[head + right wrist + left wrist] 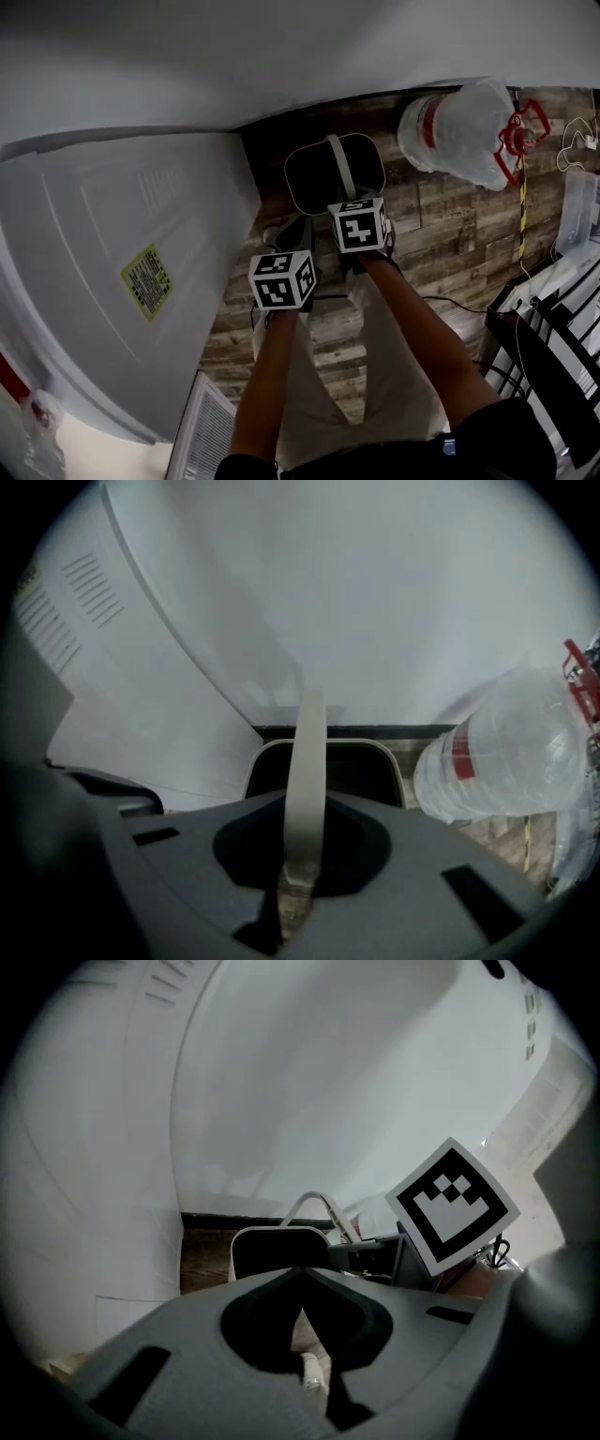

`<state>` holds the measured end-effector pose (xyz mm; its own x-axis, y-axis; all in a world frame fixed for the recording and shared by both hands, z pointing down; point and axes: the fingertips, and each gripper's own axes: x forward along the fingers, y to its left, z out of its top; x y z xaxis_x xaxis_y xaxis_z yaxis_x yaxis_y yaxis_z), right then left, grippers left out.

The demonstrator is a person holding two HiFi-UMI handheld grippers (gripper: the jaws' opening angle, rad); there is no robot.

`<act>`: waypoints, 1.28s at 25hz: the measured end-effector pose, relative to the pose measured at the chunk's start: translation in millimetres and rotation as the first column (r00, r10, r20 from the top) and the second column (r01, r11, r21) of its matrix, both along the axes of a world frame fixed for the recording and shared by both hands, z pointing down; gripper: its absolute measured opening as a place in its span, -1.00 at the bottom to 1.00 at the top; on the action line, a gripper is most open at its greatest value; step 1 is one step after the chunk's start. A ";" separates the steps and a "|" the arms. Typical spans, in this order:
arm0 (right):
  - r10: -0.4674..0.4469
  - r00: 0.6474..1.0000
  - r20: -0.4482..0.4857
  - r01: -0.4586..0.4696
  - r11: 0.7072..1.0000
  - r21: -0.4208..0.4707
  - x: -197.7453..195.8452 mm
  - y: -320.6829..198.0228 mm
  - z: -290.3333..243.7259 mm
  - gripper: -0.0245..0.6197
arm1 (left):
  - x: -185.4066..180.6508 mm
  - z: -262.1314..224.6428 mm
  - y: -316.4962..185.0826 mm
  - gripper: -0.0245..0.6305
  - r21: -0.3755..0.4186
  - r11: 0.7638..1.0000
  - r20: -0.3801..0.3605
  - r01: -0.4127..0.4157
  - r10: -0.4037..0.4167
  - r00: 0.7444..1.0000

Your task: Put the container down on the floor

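Near wall (pixel 281 47), dark-inside container (pixel 314 178), handle (pixel 306 761) pinched in R tool (pixel 298 881); L tool (pixel 306 1372) closed.

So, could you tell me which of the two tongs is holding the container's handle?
The right tongs: the beige handle of the container is clamped between them. The left tongs sit beside them, shut on nothing.

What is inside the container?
The container shows only a dark, seemingly empty inside. Its handle, held by the right gripper, crosses the opening and covers a strip of it.
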<state>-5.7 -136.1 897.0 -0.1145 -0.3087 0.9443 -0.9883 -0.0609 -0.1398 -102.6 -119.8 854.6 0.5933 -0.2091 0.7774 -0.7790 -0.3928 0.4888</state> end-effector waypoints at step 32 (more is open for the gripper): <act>-0.015 1.000 -0.022 0.017 0.994 0.106 -0.7 -69.2 50.6 -0.82 | -8.6 56.2 -50.7 -0.88 0.059 0.998 0.014 0.038 -0.039 0.999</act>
